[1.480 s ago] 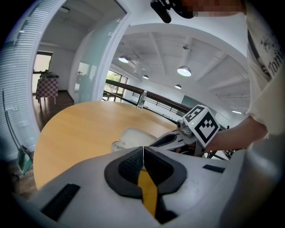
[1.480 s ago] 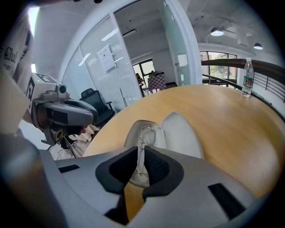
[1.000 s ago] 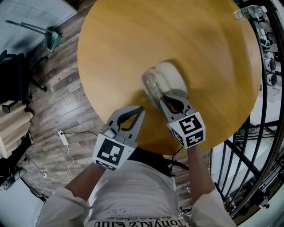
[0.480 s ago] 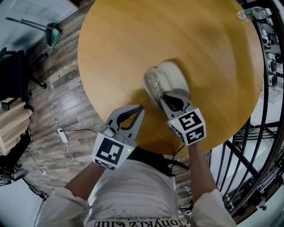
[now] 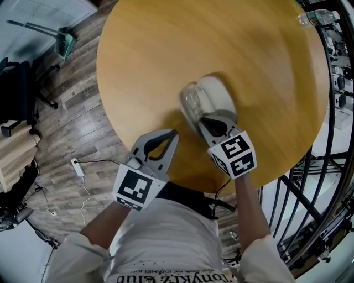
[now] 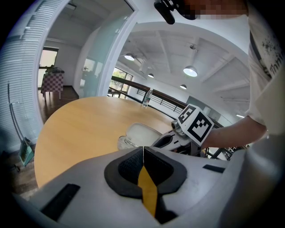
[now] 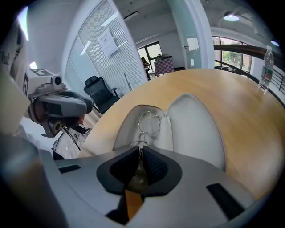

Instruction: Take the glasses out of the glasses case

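A white glasses case (image 5: 217,95) lies open on the round wooden table (image 5: 155,61). Thin wire-framed glasses (image 5: 191,105) rest in its left half. In the right gripper view the glasses (image 7: 149,122) sit in the left shell, and the empty shell (image 7: 196,129) is to the right. My right gripper (image 5: 204,119) is at the case's near end, shut on the wire frame at its jaw tips (image 7: 140,149). My left gripper (image 5: 175,134) hovers over the table's near edge, left of the case, shut with nothing in it. The left gripper view shows the case (image 6: 140,133) just beyond its tips.
A water bottle (image 5: 315,16) stands at the table's far right edge. A black railing (image 5: 310,182) runs close along the right. On the floor to the left are a broom and dustpan (image 5: 63,47), an office chair (image 5: 16,99) and a power strip (image 5: 80,171).
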A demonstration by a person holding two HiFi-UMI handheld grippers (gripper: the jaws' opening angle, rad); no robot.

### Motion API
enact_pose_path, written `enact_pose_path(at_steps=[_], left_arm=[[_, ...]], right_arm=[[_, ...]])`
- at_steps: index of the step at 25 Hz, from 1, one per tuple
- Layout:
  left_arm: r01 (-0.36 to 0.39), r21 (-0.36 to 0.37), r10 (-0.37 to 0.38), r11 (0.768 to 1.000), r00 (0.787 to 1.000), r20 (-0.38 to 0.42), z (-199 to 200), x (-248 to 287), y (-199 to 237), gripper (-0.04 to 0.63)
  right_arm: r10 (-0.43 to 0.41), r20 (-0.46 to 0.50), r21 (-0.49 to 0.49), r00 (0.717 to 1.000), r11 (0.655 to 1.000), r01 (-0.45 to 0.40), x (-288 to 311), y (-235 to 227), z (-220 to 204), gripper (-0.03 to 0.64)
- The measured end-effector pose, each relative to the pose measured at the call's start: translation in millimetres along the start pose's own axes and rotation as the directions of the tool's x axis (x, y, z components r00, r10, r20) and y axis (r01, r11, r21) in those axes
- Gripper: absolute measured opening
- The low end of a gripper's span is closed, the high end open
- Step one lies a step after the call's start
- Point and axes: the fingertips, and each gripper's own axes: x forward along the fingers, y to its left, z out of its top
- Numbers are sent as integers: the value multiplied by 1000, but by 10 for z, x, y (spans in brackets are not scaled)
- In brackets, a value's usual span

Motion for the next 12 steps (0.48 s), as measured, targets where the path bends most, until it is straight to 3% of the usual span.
enact_pose_path(at_steps=[12], left_arm=[[-1, -5, 1, 1000, 1000, -4, -15, -19, -15, 26]], right_arm=[[-1, 0, -6, 1000, 1000, 1, -23, -4, 19, 34]])
